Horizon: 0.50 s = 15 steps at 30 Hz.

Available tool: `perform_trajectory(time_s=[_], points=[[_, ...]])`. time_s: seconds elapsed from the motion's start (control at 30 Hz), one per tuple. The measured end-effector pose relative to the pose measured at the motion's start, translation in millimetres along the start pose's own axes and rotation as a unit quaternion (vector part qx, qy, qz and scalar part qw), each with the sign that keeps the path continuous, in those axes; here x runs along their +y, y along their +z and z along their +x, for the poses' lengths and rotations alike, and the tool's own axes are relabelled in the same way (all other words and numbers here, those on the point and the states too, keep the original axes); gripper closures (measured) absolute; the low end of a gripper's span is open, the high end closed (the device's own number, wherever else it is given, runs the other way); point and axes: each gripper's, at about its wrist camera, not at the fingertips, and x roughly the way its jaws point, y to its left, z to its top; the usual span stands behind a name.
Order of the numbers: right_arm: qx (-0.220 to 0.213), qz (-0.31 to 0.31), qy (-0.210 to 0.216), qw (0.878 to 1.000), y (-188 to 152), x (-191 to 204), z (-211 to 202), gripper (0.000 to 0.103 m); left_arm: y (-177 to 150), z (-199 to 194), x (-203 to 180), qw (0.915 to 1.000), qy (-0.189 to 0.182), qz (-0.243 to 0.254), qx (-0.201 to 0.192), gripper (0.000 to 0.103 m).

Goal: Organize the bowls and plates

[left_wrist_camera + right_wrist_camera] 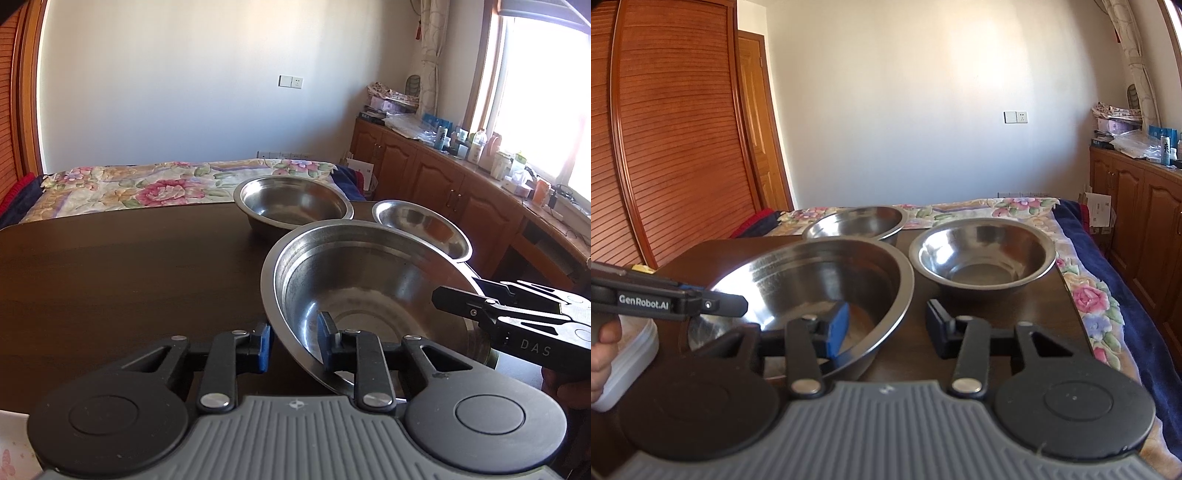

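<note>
Jaws of the left gripper (295, 343) drawn fairly close, astride the near rim of the largest steel bowl (369, 280): one blue pad just outside the wall, the other inside the basin; cannot tell whether either pad actually presses the metal. Jaws of the right gripper (888, 326) plainly apart, also astride that bowl's rim on the opposite side: blue pad down inside the basin, black outer finger clear of the wall with bare tabletop showing between. Seen from the left wrist, coming in level from the right edge over the bowl's lip. Gripped at the far left of the right wrist view by a hand (602, 354) on the left tool's handle. Largest bowl nearest the cameras on a dark wooden table (110, 277), possibly tipped a little, though hard to judge through the fisheye. Two more steel bowls behind it, both upright and empty: a wide shallow bowl (295, 203) at the table's far edge, and a smaller bowl (424, 221) to its right, just beside the largest bowl's rim. White plastic container (631, 350) low at the left behind the left tool. Beyond the table, a bed with a floral quilt (147, 188); along the right wall, wooden cabinets (424, 173) with a cluttered top under a bright window; slatted wooden wardrobe doors (665, 147) at the left.
</note>
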Motion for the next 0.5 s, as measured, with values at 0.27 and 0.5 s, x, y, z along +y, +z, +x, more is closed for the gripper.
perform_trajectory(time_s=[0.27,0.5], points=[[0.001,0.005,0.005,1.000,0.1,-0.5,-0.4,0.072,-0.1,-3.8,1.7,1.0000,-0.006,-0.007,0.002,0.078],[0.002,0.002,0.009,1.000,0.7,8.2,-11.3,0.072,-3.3,-17.2,1.8,0.9999,-0.009,-0.006,-0.001,0.078]])
